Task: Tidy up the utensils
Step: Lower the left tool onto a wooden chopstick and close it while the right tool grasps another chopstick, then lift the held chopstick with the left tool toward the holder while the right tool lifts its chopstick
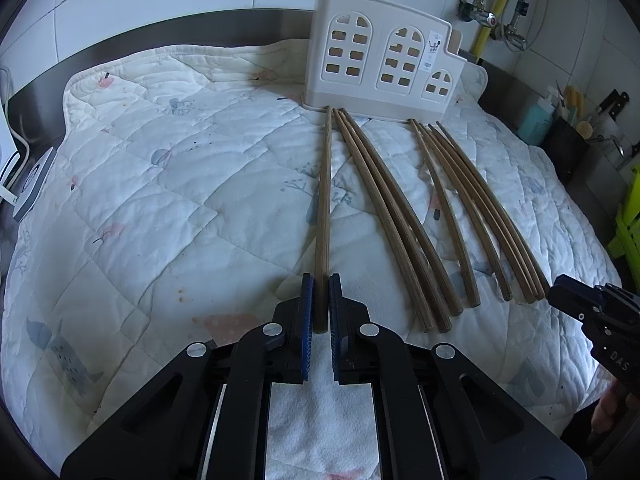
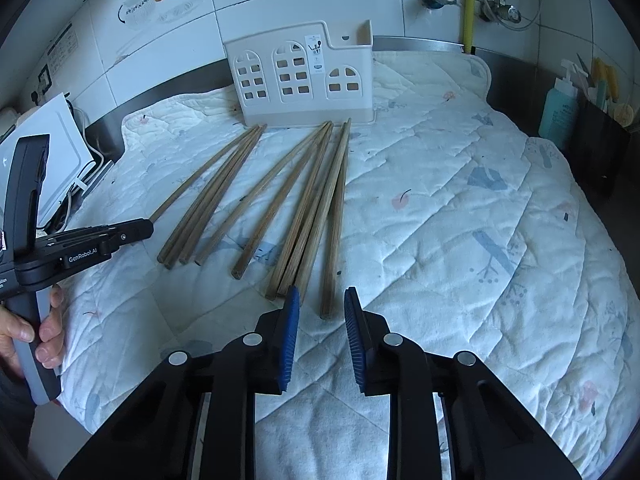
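In the right wrist view "GenRobot.AI" read on the black left gripper [image 2: 150, 227] at mid-left. That gripper had clamped one brown wooden chopstick [image 1: 323, 216]. The right gripper [image 2: 322, 304] stood open astride another wooden chopstick's end [image 2: 333, 240], pads apart from it. The remaining chopsticks [image 1: 440, 216] lay before the cream plastic window-cut utensil holder [image 1: 380, 56]; bare white quilted mat [image 2: 460, 220] stretched rightward.

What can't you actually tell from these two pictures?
- Inside of the cream plastic utensil holder: both views, hidden by its front wall.
- Small label on the holder: print too small to read.
- Right gripper: left wrist view, cut off by the edge.
- Dark knife rack: blurred at the edge.
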`<action>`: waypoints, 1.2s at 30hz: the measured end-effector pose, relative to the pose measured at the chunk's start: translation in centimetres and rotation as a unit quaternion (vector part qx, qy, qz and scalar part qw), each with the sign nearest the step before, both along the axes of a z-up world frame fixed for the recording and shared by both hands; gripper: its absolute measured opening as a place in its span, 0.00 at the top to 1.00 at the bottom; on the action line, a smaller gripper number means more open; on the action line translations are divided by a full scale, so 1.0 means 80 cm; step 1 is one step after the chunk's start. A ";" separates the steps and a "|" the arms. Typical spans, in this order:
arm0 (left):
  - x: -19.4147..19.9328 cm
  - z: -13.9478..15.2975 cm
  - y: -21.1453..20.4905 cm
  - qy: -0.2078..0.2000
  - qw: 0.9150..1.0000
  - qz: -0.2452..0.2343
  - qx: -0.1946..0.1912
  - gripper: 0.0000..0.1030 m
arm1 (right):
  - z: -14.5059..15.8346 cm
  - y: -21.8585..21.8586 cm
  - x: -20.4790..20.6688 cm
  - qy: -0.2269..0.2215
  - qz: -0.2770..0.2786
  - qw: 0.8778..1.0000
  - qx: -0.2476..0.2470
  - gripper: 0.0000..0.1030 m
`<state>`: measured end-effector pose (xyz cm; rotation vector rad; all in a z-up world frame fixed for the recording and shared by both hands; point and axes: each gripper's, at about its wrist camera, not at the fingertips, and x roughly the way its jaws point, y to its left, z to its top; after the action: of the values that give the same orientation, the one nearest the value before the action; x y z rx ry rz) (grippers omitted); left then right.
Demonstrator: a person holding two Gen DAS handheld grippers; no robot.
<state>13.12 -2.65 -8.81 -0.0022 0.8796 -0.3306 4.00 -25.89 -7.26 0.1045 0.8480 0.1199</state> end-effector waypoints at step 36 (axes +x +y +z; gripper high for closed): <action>0.002 0.083 0.003 -0.080 0.997 0.004 -0.013 0.95 | 0.099 -0.006 0.006 -0.115 -0.013 0.993 -0.035 0.93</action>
<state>13.29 -2.39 -2.17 -0.0023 0.7158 -0.3305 4.47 -26.34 0.66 0.0346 0.6206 0.0764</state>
